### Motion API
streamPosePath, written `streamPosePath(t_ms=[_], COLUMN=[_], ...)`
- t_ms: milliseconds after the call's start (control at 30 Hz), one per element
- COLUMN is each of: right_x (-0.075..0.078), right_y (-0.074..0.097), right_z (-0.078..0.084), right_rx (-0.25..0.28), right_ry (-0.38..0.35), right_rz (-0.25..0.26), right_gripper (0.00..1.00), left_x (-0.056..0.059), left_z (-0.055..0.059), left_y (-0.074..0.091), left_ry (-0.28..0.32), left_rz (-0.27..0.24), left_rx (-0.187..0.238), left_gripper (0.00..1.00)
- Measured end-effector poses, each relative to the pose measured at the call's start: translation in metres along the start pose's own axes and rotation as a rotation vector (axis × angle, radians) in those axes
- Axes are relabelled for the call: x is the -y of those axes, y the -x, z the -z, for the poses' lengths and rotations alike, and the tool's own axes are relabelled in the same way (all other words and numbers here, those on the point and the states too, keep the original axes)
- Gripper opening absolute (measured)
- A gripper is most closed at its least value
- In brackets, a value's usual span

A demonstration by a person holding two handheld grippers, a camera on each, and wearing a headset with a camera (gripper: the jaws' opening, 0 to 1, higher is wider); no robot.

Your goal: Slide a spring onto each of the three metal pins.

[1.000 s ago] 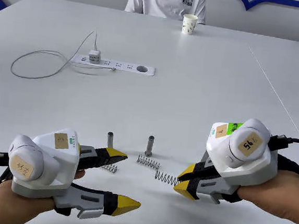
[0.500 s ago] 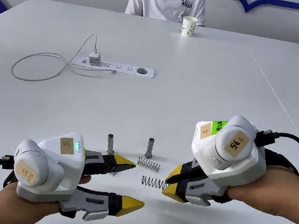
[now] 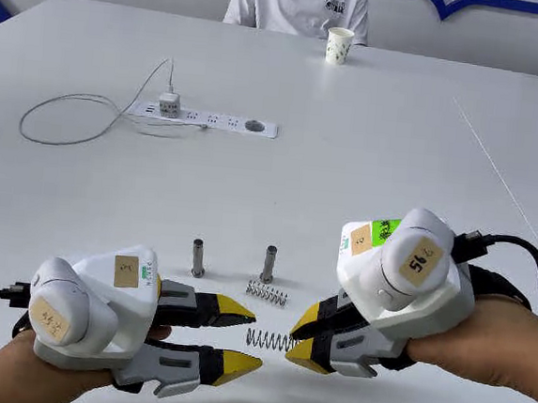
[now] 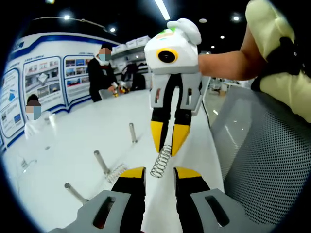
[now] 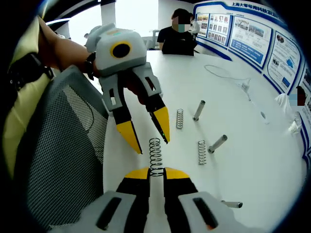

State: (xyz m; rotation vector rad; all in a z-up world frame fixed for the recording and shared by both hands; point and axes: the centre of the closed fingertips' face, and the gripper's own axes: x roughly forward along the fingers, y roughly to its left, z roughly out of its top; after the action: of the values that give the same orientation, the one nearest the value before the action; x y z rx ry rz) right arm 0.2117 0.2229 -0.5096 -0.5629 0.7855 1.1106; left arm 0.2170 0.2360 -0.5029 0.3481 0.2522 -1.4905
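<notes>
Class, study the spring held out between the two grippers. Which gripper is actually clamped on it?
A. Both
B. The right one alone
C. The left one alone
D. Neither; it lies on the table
B: the right gripper has its yellow tips pinched on one end of the spring, while the left gripper has its jaws spread apart on either side of the free end.

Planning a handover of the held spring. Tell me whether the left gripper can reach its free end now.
Probably yes. The left gripper is open, its fingers either side of the spring's free end, with nothing between; the right gripper holds the other end.
</notes>
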Motion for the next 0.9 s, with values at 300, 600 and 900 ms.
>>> streamPosePath(t_ms=[300,600,900], right_x=[-0.005,-0.006,-0.007], right_y=[-0.001,0.006,0.012], right_z=[-0.002,-0.009,-0.023], right_rx=[-0.007,0.004,0.038], right_ry=[0.002,-0.002,0.012], right_rz=[-0.018,-0.017,-0.008], right_gripper=[0.11,0.11,0.11], left_x=[0.002,0.002,0.003], left_z=[0.004,0.005,0.006], left_y=[-0.001,-0.003,-0.003], left_ry=[-0.046,-0.057,-0.059], left_rz=[0.004,0.008,0.009], left_rx=[-0.017,-0.021,-0.026], left_gripper=[0.14,0.12,0.12])
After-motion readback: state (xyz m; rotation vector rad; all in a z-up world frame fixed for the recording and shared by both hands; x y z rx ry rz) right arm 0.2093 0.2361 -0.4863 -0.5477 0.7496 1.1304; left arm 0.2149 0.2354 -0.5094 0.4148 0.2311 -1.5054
